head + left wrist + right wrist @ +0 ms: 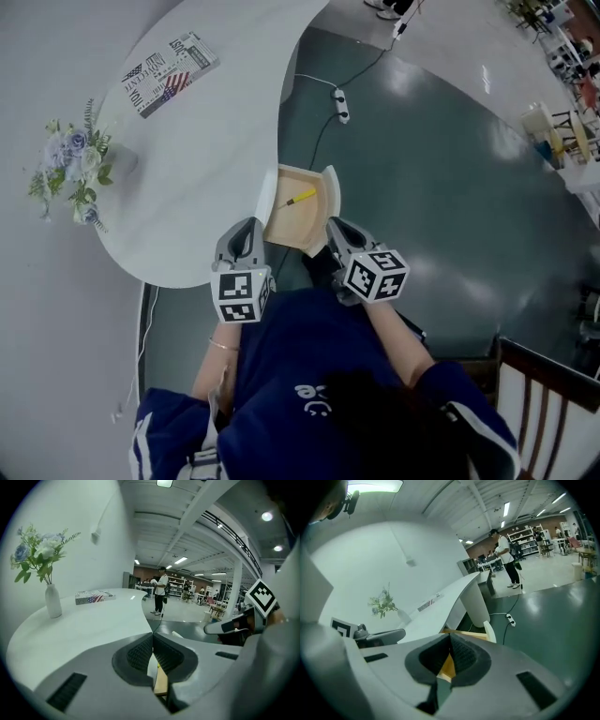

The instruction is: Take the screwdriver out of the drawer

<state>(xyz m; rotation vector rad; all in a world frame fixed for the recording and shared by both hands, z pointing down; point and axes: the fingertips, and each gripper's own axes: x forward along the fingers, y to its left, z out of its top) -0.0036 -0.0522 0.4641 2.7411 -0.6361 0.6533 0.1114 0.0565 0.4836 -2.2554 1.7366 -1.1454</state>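
Drawer (330, 191) stands open at the worktop's (206, 141) near edge. Screwdriver (298, 198), yellow handle, lies inside on the drawer floor near the far end, untouched.

Left tongs (251, 227): pads together, nothing between them, at the drawer's near left corner. Right tongs (334, 225): closed, empty, at the near right corner. Both are short of the screwdriver.

On the worktop: book (169, 73) at the far side, vase of flowers (75, 169) to the left. Power strip (341, 103) on the floor beyond the drawer.
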